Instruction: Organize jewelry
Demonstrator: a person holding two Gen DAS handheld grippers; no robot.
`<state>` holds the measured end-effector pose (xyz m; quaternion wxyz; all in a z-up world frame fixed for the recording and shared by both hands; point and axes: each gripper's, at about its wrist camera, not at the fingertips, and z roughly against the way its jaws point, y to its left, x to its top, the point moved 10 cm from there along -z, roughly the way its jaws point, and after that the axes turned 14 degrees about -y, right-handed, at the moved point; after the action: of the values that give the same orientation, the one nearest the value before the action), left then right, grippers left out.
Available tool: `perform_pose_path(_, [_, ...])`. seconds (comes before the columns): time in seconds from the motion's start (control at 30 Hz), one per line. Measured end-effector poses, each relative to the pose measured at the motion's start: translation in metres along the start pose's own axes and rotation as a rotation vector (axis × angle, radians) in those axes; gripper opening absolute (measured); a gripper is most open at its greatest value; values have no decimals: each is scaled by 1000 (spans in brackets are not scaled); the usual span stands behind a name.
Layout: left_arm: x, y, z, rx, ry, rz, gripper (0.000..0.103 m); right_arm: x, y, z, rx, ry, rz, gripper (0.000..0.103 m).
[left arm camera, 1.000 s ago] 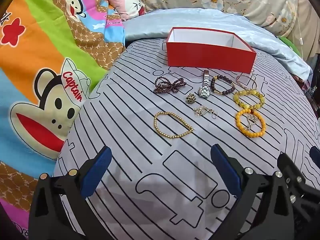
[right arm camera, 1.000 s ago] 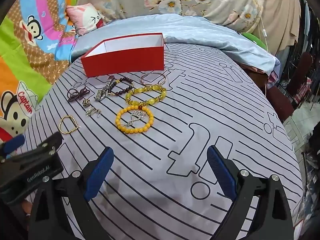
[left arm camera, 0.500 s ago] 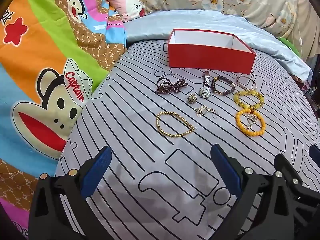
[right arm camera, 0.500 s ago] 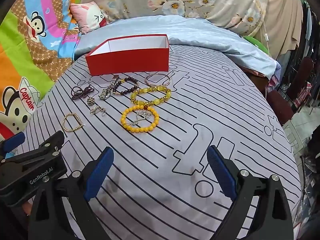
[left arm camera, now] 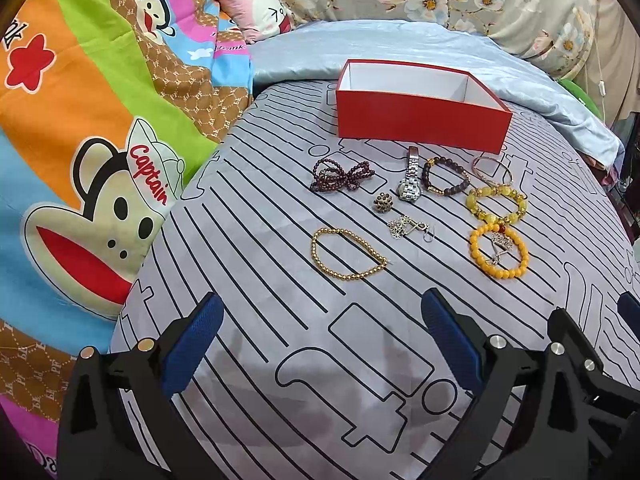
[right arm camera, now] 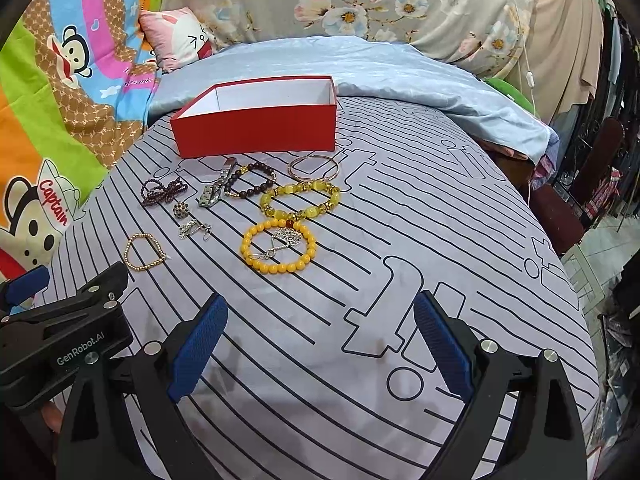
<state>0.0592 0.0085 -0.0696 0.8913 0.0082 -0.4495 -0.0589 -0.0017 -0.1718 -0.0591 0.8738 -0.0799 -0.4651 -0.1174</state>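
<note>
1. The left gripper (left arm camera: 322, 336) and right gripper (right arm camera: 320, 340) both hover low over the bedspread (right arm camera: 400, 240) with their blue pads spread wide, grasping nothing; they sit side by side, well short of the jewelry.
2. The jewelry lies in a loose cluster just in front of the red box (left arm camera: 420, 120), which is open, white inside, and holds nothing that shows.
3. Nearest the left gripper is a gold bead bracelet (left arm camera: 347, 254). Beyond it lie a dark red bead loop (left arm camera: 342, 176), a small round ring (left arm camera: 382, 203) and silver earrings (left arm camera: 410, 228).
4. A silver watch (left arm camera: 411, 180) lies beside a dark bead bracelet (left arm camera: 446, 176) and a thin bangle (right arm camera: 314, 168).
5. A pale yellow bracelet (right arm camera: 300, 200) touches an orange bead bracelet (right arm camera: 278, 246), which has a silver pendant (right arm camera: 284, 240) lying inside its ring.
6. Against a second ago, both cameras have eased slightly forward, so the cluster sits a little closer in view; no piece has moved.
7. The bedspread is grey with black line drawings. A light blue quilt (right arm camera: 360, 64) lies behind the box, a cartoon monkey blanket (left arm camera: 92, 160) to the left, a floral cloth (right arm camera: 380, 0) at the back.
</note>
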Motion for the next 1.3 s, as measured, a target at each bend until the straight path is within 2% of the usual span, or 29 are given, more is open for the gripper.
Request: perform_pose_path(1.3, [-1,-1,0,6,-1,3,97,2,-3,-1,4,-5,-9,92])
